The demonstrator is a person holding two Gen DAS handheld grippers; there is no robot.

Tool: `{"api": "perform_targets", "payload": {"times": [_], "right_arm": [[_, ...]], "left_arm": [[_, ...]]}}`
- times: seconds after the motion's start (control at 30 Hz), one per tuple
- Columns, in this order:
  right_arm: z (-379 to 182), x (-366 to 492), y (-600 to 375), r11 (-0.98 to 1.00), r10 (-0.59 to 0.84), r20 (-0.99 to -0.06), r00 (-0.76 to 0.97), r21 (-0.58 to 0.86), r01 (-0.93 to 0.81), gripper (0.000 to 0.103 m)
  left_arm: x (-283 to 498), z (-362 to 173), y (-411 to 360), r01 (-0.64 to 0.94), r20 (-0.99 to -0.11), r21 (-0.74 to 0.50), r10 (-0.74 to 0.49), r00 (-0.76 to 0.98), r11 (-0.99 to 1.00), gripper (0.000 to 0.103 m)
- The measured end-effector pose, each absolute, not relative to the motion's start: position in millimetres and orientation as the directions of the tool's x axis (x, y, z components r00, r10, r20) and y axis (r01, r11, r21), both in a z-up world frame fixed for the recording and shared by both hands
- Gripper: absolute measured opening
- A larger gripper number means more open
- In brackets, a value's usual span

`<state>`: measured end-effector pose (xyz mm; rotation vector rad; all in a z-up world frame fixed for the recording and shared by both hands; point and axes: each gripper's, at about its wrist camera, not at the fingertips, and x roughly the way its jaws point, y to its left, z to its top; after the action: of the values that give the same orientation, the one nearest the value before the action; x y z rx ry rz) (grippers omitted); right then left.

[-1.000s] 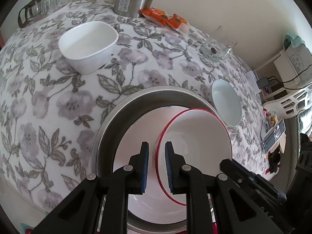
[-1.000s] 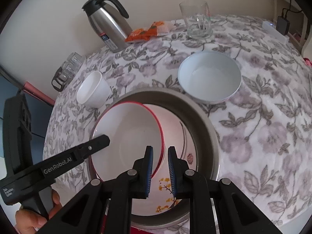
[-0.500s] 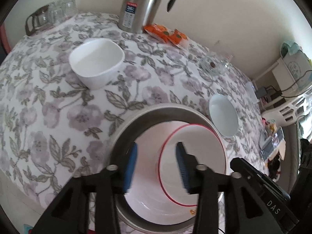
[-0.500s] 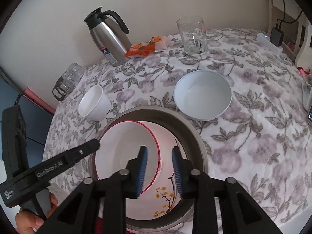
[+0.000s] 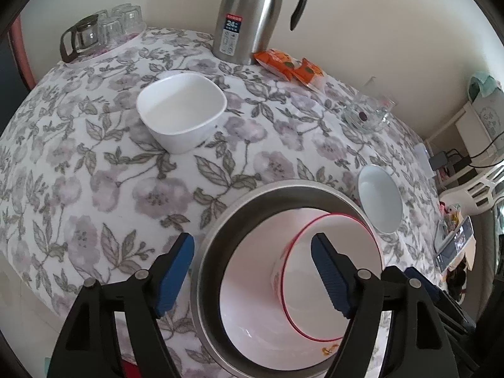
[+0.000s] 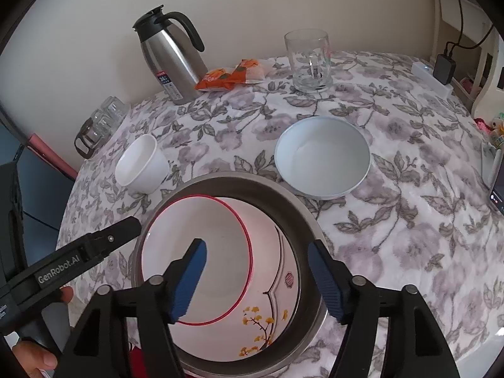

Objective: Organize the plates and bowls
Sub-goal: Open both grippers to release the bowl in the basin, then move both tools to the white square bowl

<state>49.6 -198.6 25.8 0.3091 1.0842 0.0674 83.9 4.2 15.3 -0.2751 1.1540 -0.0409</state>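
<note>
— Where is the red-rimmed bowl (image 5: 327,271)?
— It lies tilted inside the steel basin (image 5: 220,220), on a flowered plate (image 6: 271,302).
— And the grippers?
— The left gripper (image 5: 252,267) and the right gripper (image 6: 256,278) are both opening wide above it — nothing pinched. A white square bowl (image 5: 182,110) and a pale blue bowl (image 6: 321,157) stand apart on the tablecloth (image 5: 94,170).

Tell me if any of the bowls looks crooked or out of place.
The red-rimmed bowl sits tilted and off-centre inside the flowered bowl in the steel basin, not nested flat. The two white bowls stand upright on the tablecloth.
</note>
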Motion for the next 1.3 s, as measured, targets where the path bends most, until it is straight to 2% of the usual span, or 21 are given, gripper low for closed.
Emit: {"api": "perform_targets", "payload": {"times": [0.07, 0.17, 0.2, 0.23, 0.27, 0.8, 1.3], "right_arm": [[26.3, 49.6, -200.3, 0.955, 0.196, -0.856, 0.478, 0.277, 0.106, 0.083], [26.0, 49.7, -202.5, 0.952, 0.193, -0.854, 0.483, 0.281, 0.117, 0.086], [25.5, 50.0, -202.9, 0.951, 0.195, -0.854, 0.482, 0.284, 0.119, 0.088], [25.0, 50.3, -203.1, 0.950, 0.196, -0.854, 0.482, 0.287, 0.121, 0.094], [24.5, 50.5, -203.1, 0.950, 0.196, -0.854, 0.482, 0.287, 0.123, 0.103], [27.3, 52.7, -195.7, 0.963, 0.157, -0.857, 0.492, 0.242, 0.116, 0.103], [40.0, 55.7, -177.9, 0.967, 0.126, -0.821, 0.557, 0.227, 0.115, 0.103]], "left_arm": [[84.3, 14.1, 6.7, -0.123, -0.898, -0.233, -0.165, 0.408, 0.965, 0.078], [85.1, 12.4, 10.3, -0.140, -0.900, -0.224, -0.149, 0.410, 0.964, 0.080], [85.1, 12.2, 10.6, -0.143, -0.899, -0.220, -0.144, 0.413, 0.965, 0.086], [85.0, 12.3, 11.1, -0.144, -0.898, -0.217, -0.139, 0.418, 0.965, 0.093], [84.9, 12.3, 11.4, -0.145, -0.895, -0.216, -0.137, 0.424, 0.965, 0.095], [88.1, 9.9, 25.1, -0.193, -0.897, -0.191, -0.092, 0.432, 0.962, 0.097], [105.7, 19.3, 61.3, -0.288, -0.870, -0.257, -0.091, 0.484, 0.923, 0.097]]}}
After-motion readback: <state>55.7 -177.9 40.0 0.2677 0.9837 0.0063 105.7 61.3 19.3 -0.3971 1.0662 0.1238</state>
